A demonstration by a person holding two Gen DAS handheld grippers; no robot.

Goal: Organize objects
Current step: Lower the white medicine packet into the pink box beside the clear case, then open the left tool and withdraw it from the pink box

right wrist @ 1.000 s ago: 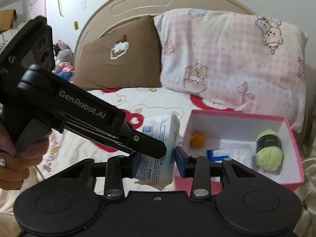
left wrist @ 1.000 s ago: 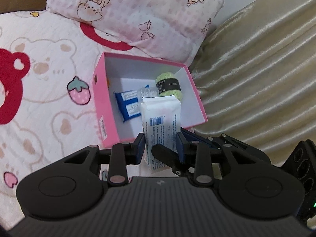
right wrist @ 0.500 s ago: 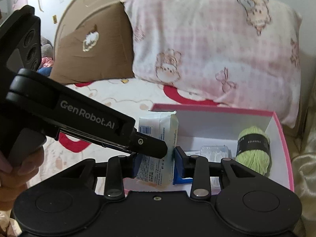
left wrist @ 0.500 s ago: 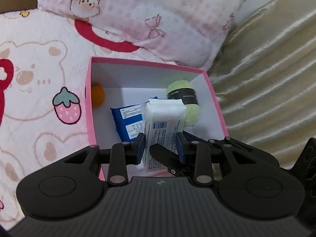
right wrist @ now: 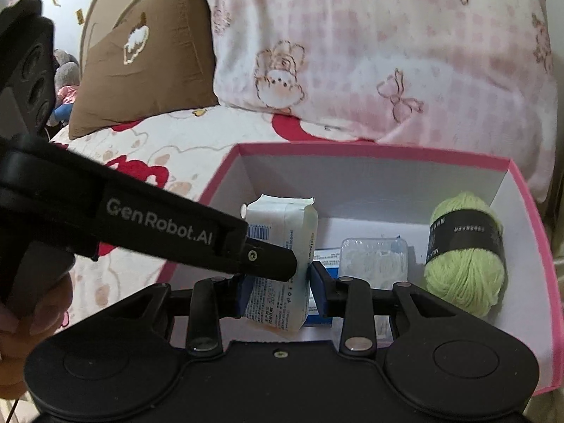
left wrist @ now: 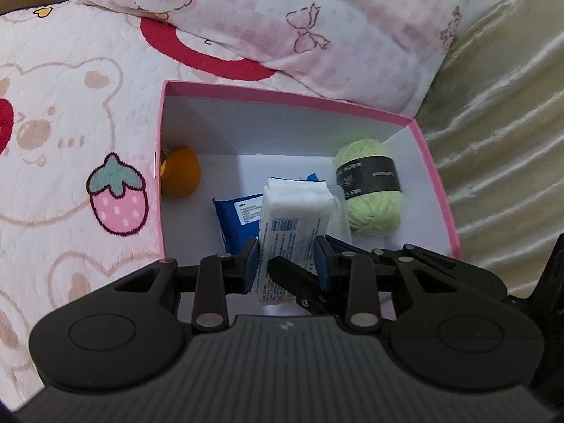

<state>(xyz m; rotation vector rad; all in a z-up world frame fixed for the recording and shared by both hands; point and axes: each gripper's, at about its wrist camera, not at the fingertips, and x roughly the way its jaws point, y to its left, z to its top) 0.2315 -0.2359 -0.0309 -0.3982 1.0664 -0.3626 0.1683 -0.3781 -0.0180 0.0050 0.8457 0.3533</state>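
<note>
Over pink box (left wrist: 160,176) on bed | both claws, left (left wrist: 287,261) and right (right wrist: 275,287), clamped on tissue pack (left wrist: 294,222) | carried jointly for steady lowering beside yarn (left wrist: 370,194).

A pink cartoon-print pillow (right wrist: 405,53) and a brown pillow (right wrist: 148,53) lie on the bear-patterned bedspread (left wrist: 70,123).

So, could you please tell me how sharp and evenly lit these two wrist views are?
Left wrist: pink cardboard box sharp, green yarn ball slightly soft, rims bowed. Right wrist: white tissue pack readable, pink checked pillow blurred, corners dark.
</note>
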